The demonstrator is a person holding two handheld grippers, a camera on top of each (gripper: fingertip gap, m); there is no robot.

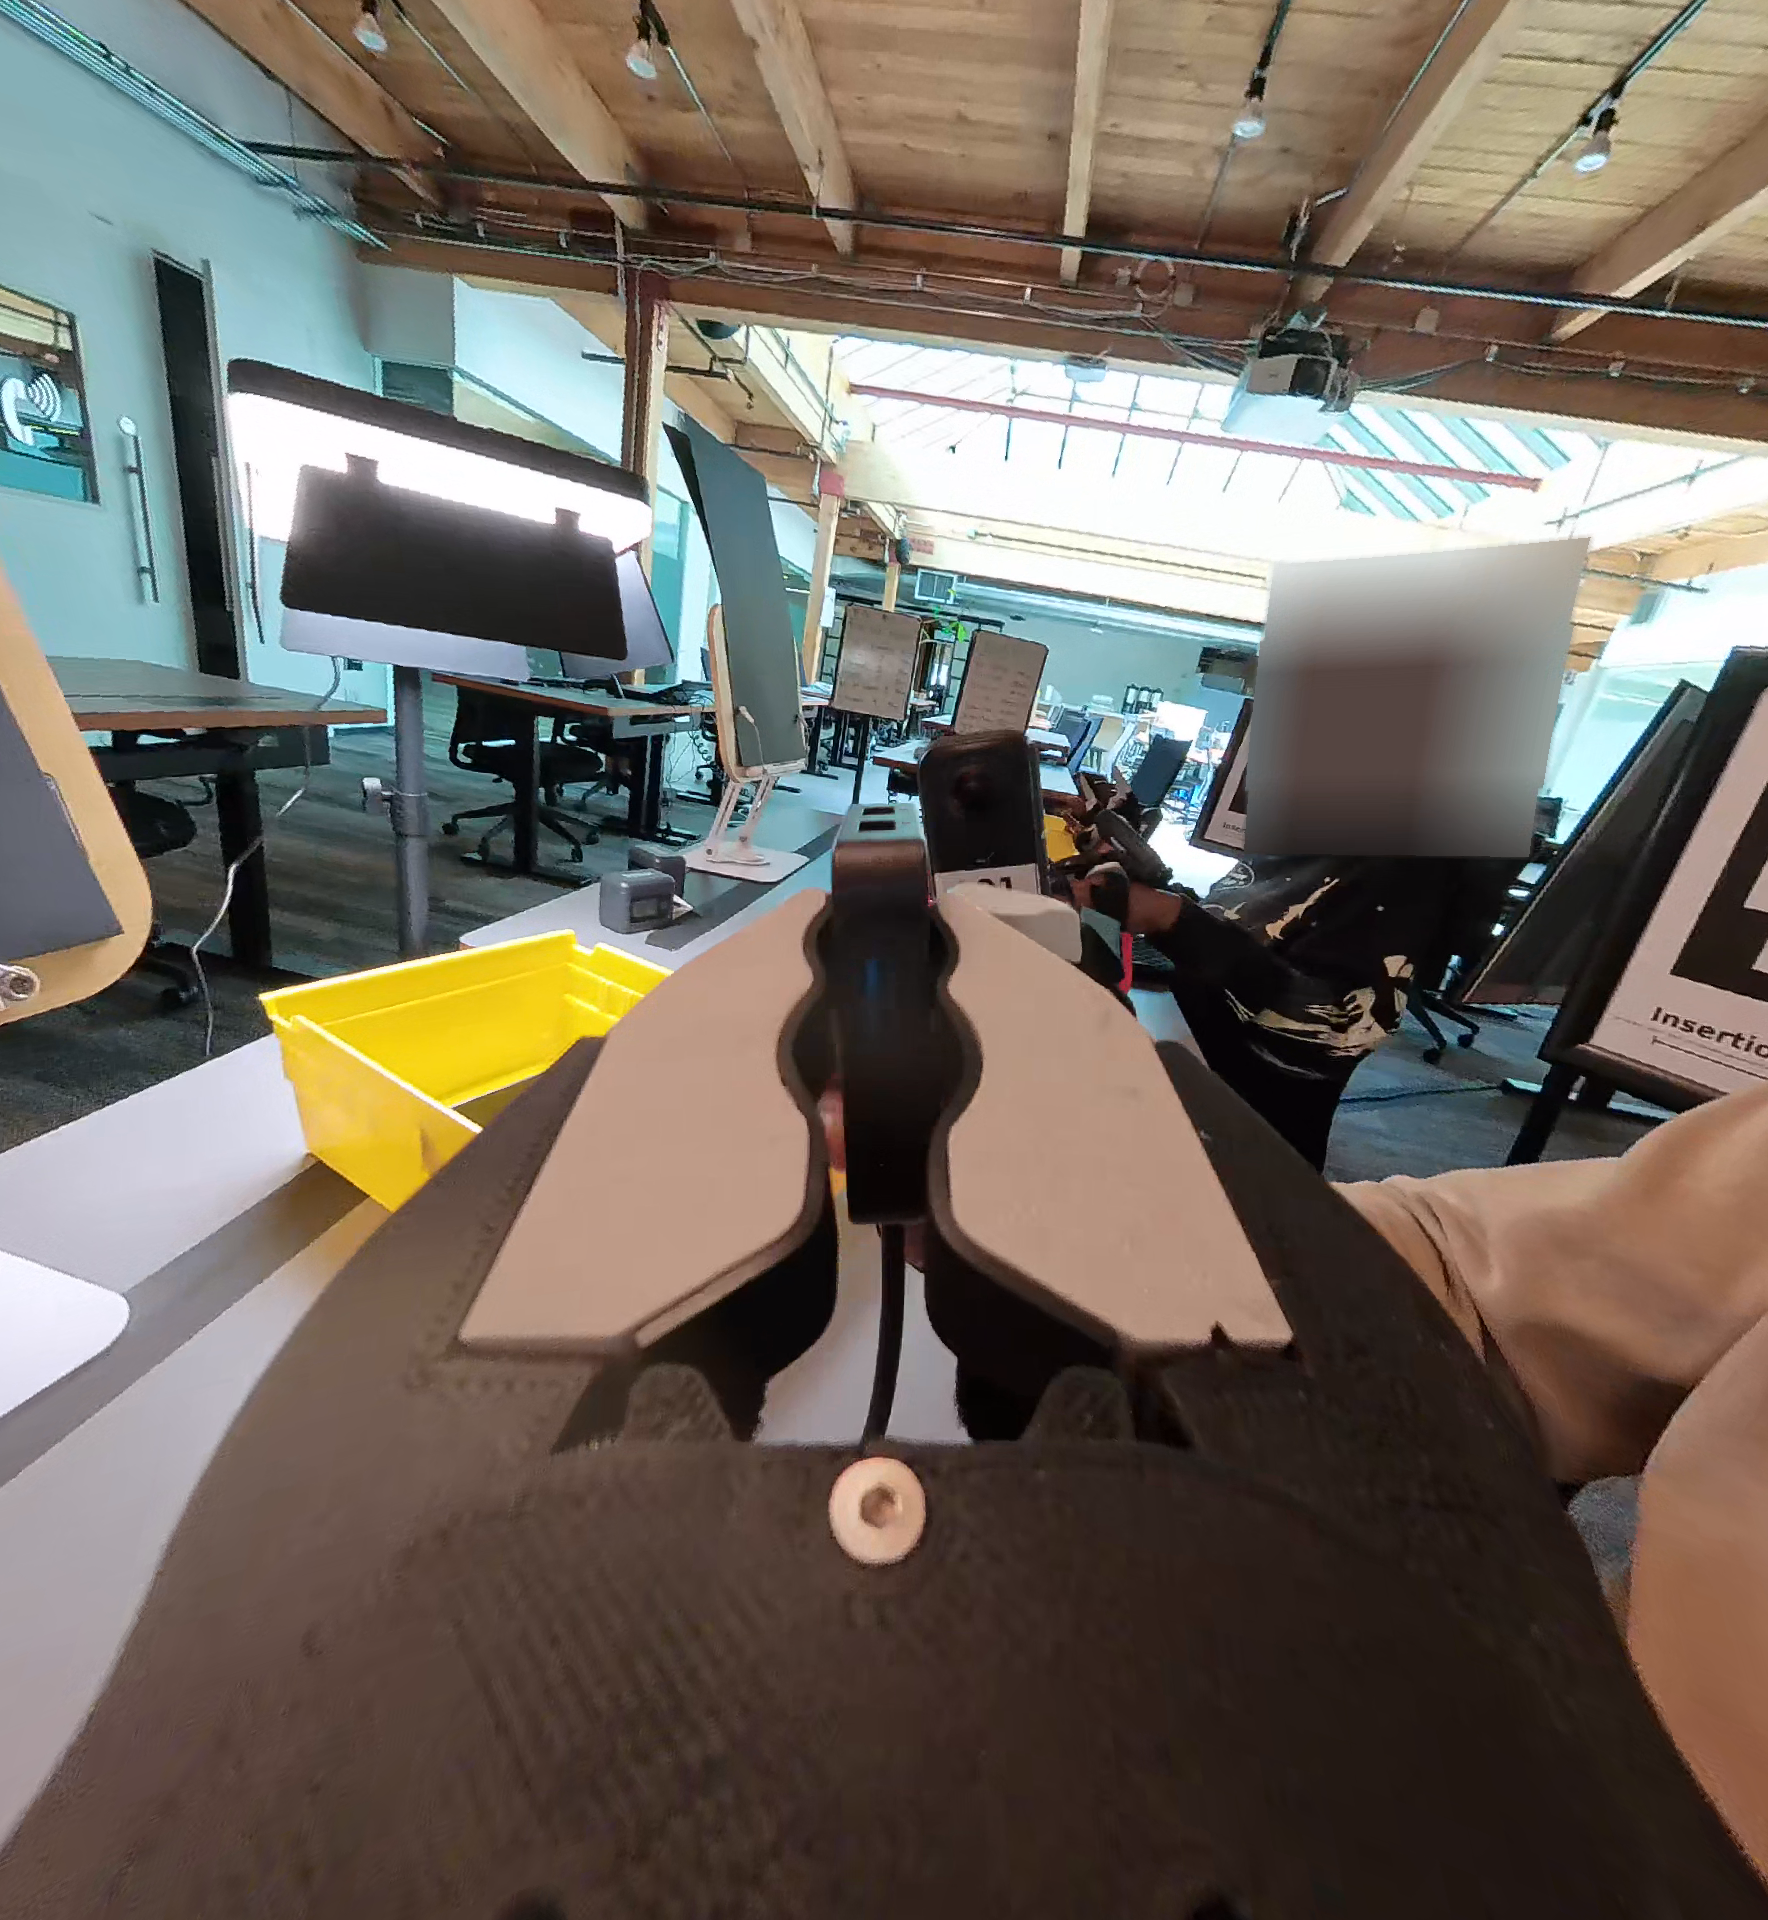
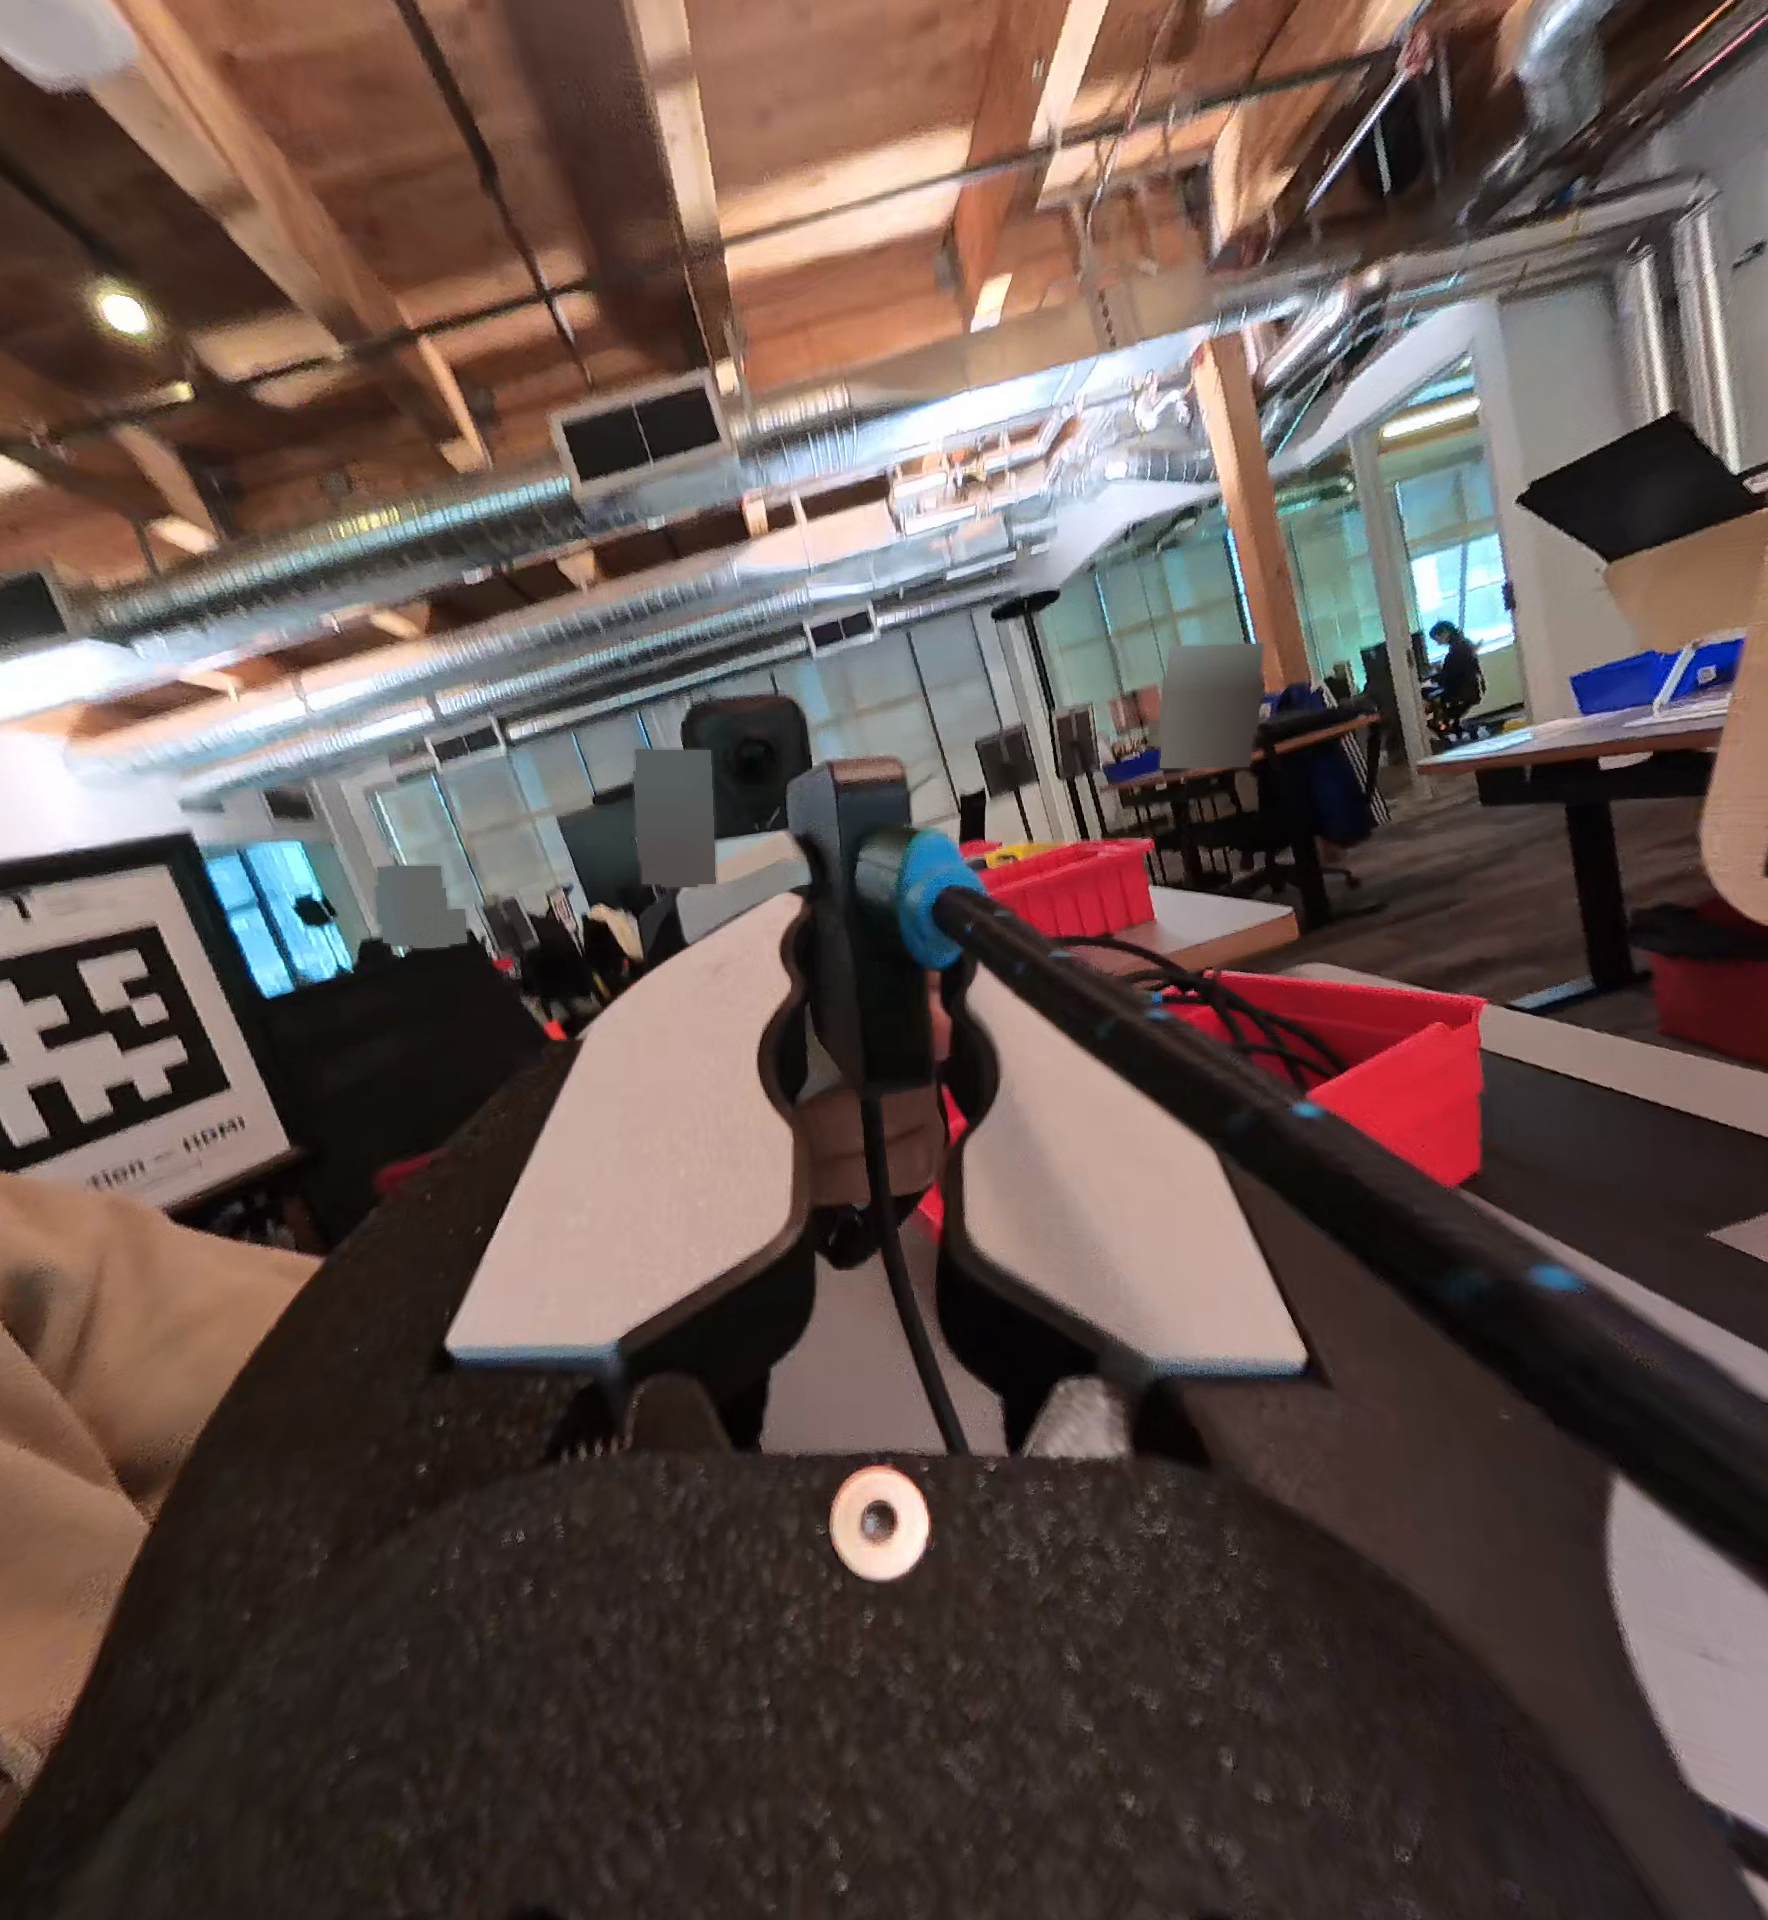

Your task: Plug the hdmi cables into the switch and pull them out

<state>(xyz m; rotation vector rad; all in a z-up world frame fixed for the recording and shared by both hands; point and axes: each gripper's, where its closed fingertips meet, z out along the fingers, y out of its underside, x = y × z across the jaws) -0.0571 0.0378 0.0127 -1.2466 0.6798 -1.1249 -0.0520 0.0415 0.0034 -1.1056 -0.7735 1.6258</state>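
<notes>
Both grippers are raised above the table (image 1: 80, 1174). The left gripper (image 1: 880, 1039) clenches its grey fingers (image 1: 693, 1122) on a small black plastic HDMI switch (image 1: 885, 997). The right gripper (image 2: 869, 997) also grips a black body, where a blue-collared black HDMI cable (image 2: 1275, 1122) is plugged. The switch looks light and rigid, the cable stiff; holding the plug housing seems best.

1. Fingers (image 1: 693, 1122): matt grey plates on rough black printed plastic.
2. Switch (image 2: 864, 935): smooth dark plastic.
3. Cable (image 2: 1275, 1132): black braid, blue plastic collar.
4. Bin (image 1: 412, 1049): glossy yellow plastic.
5. Sleeve (image 1: 1607, 1278): tan cloth.
</notes>
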